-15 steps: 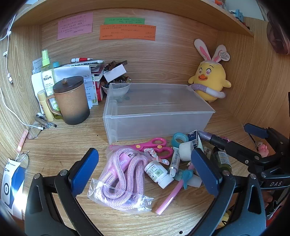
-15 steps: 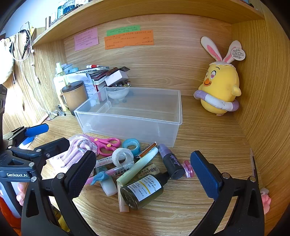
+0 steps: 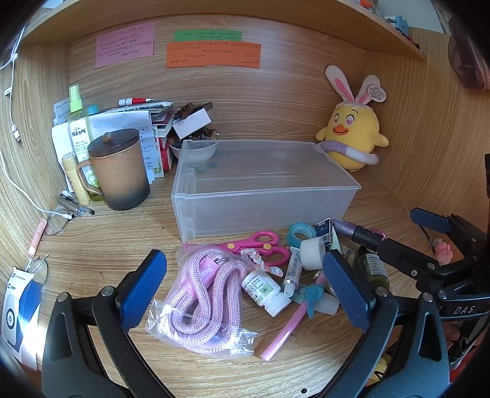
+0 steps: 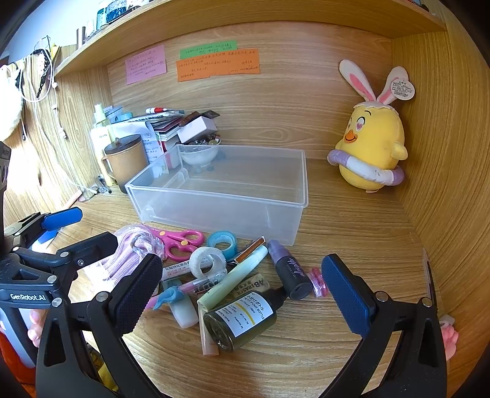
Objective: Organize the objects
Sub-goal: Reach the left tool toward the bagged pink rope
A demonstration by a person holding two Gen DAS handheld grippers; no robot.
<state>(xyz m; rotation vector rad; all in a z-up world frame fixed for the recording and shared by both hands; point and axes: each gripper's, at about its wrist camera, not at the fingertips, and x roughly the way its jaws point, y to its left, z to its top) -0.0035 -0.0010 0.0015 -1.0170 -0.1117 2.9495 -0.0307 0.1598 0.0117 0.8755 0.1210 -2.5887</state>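
Left gripper [image 3: 245, 290] and right gripper [image 4: 242, 295] both tilted down, jaws wide, empty; bagged pink rope [image 3: 202, 294] and dark green pump bottle [image 4: 242, 318] lie between respective jaws.

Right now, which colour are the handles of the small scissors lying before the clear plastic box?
Pink scissors, clearest in the right wrist view.

Tabletop: light wood grain tabletop [image 3: 92, 245], set in an alcove.
Back wall: wood panel [image 4: 291, 107] with pink, green and orange paper notes [image 4: 217, 64] stuck on it.
Side wall: matching wood [image 4: 444, 153] on the right.
Overhead: wooden shelf [image 4: 245, 18].
Light: bright daylight from the left.
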